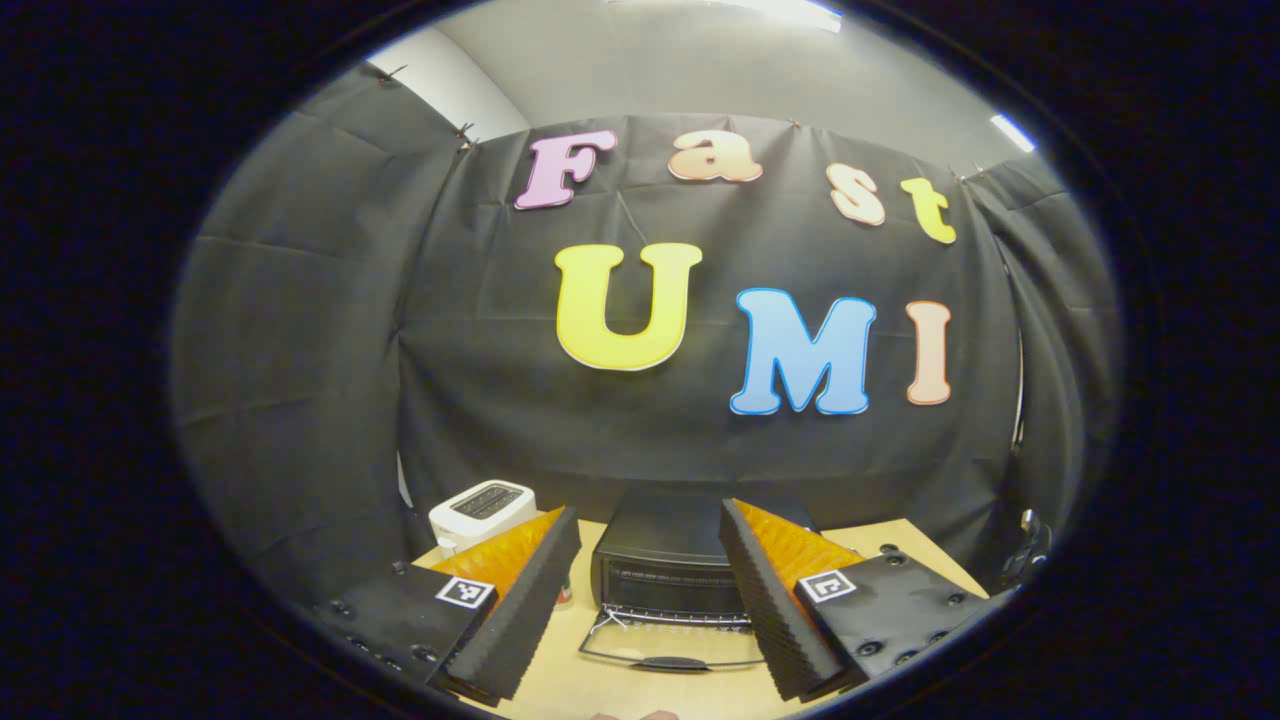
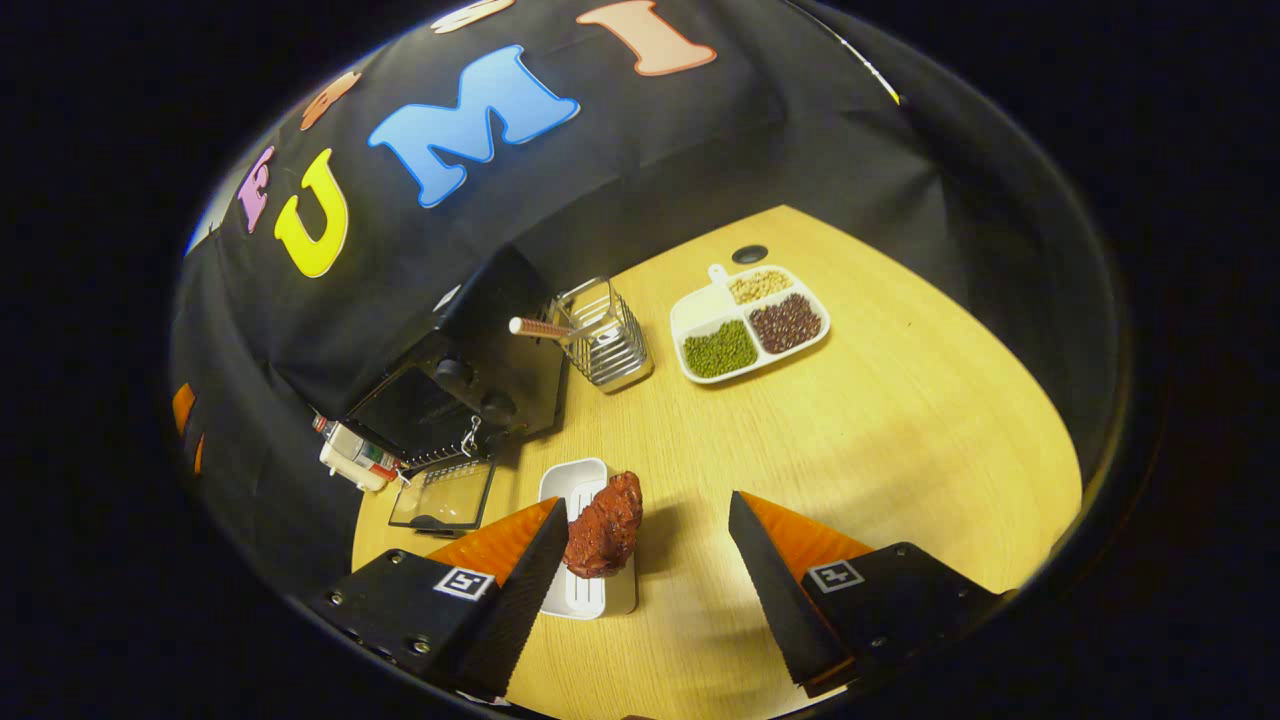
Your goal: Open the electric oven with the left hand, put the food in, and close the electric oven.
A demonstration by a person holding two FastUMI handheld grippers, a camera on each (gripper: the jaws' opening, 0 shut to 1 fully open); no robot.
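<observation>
Black electric oven [image 1: 665,570] on table, glass door [image 2: 443,497] folded down open, reddish-brown food [image 2: 604,525] on white tray [image 2: 590,590] nearby

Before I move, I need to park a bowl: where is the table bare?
The widest bare wood lies right of the white three-part bean tray, toward the near edge. It is crowded around the black electric oven: its glass door lies open, flanked by the wire holder and the white dish with reddish-brown meat.

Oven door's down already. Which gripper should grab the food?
Right. The right gripper is open, with the food on its white tray just beside one finger. The left gripper faces the oven, no food near.
</observation>
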